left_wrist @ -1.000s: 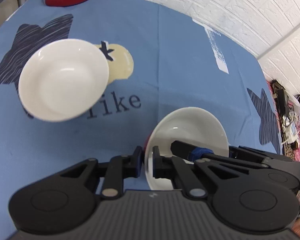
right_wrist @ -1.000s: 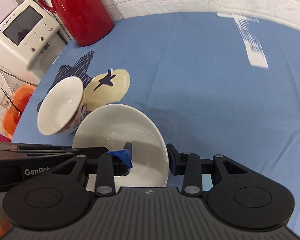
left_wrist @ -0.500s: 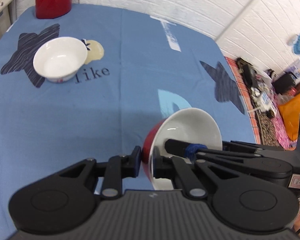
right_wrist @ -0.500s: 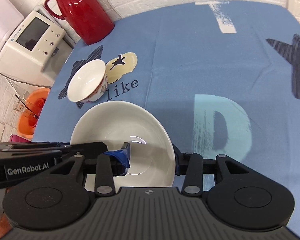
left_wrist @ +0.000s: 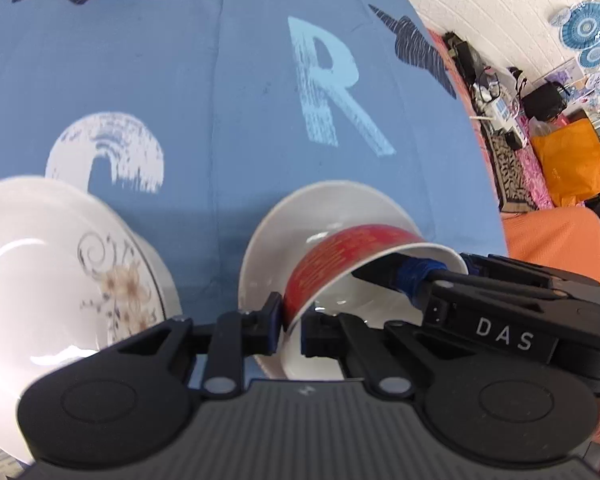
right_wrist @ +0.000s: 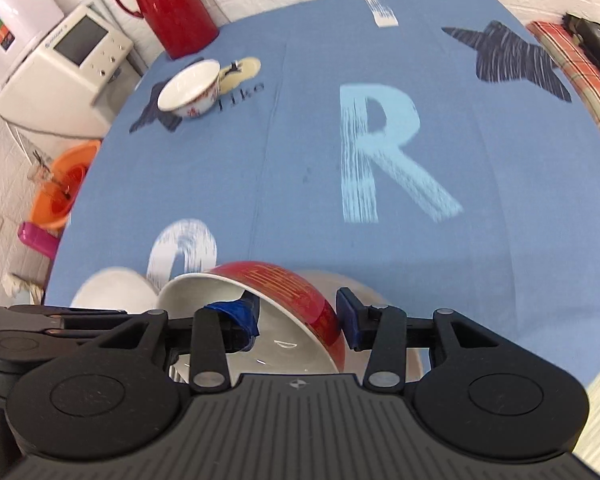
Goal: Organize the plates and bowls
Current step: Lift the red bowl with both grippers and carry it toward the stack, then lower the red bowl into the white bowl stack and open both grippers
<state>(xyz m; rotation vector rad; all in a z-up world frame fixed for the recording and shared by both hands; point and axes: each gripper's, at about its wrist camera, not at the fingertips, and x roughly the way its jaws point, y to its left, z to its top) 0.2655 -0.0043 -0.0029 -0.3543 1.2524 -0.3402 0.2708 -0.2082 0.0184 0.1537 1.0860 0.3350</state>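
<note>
Currently on hand: left gripper (left_wrist: 291, 326), black, two-fingered, clamped on the rim of a red-sided, white-lined ceramic bowl (left_wrist: 340, 264), one finger on the outer red wall, the other on the white inside; bowl tilted, held over a plain white shallow dish (left_wrist: 283, 224) on the blue printed tablecloth (left_wrist: 227, 92); whether the bowl touches the dish cannot be told. Right gripper (right_wrist: 297, 316), black with blue-wrapped finger pads (right_wrist: 239, 314); fingers spread either side of the same bowl's wall, left pad inside the bowl, right pad just beside the red outside; whether either pad presses the bowl cannot be told. Large white plate with a grey-and-brown floral motif (left_wrist: 59, 264); at the left of the dish, near the table's front edge. Small white bowl with red markings (right_wrist: 189, 90); far end of the cloth, beside the word "like", well apart from both grippers. Red glossy thermos jug (right_wrist: 169, 6); upright at the far-left corner of the table. White appliance with a dark screen (right_wrist: 65, 60); beside the table, left of the jug. Orange plastic basin (right_wrist: 61, 188); off the table's left edge.
</note>
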